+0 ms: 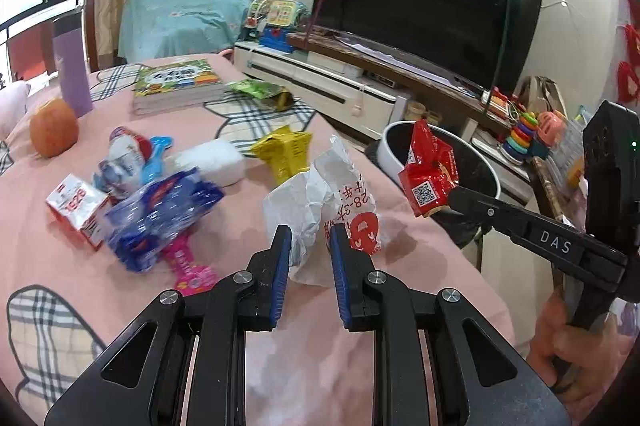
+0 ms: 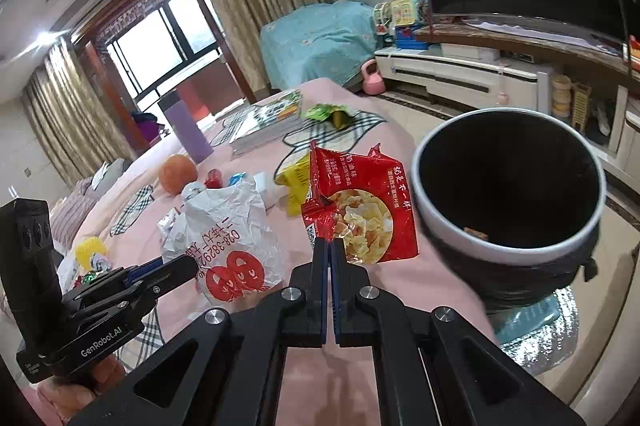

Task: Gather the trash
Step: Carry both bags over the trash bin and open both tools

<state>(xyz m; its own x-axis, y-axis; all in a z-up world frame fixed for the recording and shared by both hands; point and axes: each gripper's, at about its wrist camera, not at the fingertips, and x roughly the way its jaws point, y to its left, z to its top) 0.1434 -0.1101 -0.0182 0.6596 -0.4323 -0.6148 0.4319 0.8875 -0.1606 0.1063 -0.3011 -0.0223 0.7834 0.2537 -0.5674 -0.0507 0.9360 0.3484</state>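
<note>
My right gripper [image 2: 329, 246] is shut on a red snack bag [image 2: 360, 202] and holds it in the air beside the white-rimmed trash bin [image 2: 508, 246]; the bag [image 1: 430, 174] and the bin [image 1: 390, 146] also show in the left wrist view. My left gripper [image 1: 310, 238] is open, its blue pads either side of a crumpled white plastic bag [image 1: 320, 202] with red print lying on the pink bed cover [image 1: 360, 366]. The white bag [image 2: 228, 226] and left gripper [image 2: 176, 266] show in the right wrist view.
More litter lies on the bed: a yellow wrapper [image 1: 286, 152], blue wrapper [image 1: 160, 214], red-white carton [image 1: 78, 210], green wrapper [image 1: 262, 92]. An orange [image 1: 53, 132], books [image 1: 176, 86] and a purple bottle [image 1: 72, 66] stand further back. A TV [image 1: 428, 2] is beyond the bin.
</note>
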